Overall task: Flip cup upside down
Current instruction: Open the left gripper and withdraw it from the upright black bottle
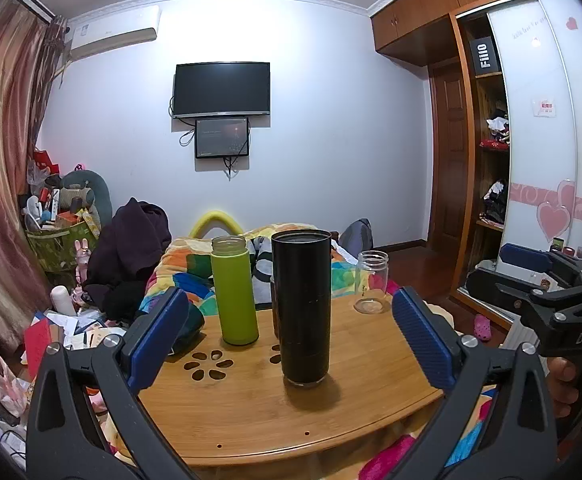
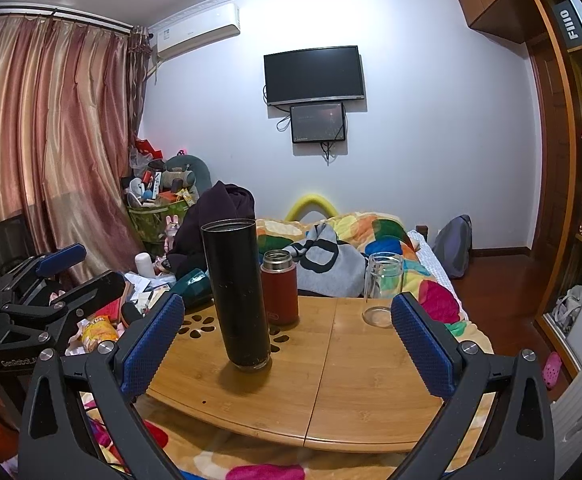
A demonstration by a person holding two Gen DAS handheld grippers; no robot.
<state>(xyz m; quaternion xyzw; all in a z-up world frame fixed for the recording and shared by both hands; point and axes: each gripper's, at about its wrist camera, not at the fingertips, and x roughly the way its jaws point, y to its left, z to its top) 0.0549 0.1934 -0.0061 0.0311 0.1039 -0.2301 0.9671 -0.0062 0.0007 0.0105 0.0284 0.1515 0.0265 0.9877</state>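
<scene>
A tall black cup (image 1: 305,308) stands upright, mouth up, on the wooden table (image 1: 251,412); it also shows in the right wrist view (image 2: 237,296). A green cup (image 1: 235,290) stands to its left and a clear glass jar (image 1: 371,282) at the back right, also in the right wrist view (image 2: 383,290). A red flask (image 2: 279,288) stands behind the black cup. My left gripper (image 1: 291,336) is open, short of the black cup, empty. My right gripper (image 2: 287,340) is open and empty, short of the table's front; it also shows in the left wrist view (image 1: 531,280).
The table (image 2: 351,380) sits on a bed with a colourful blanket (image 2: 371,232). A dark green object (image 2: 193,286) lies at the table's left edge. Clutter covers the floor at left. A wardrobe (image 2: 571,160) stands at right.
</scene>
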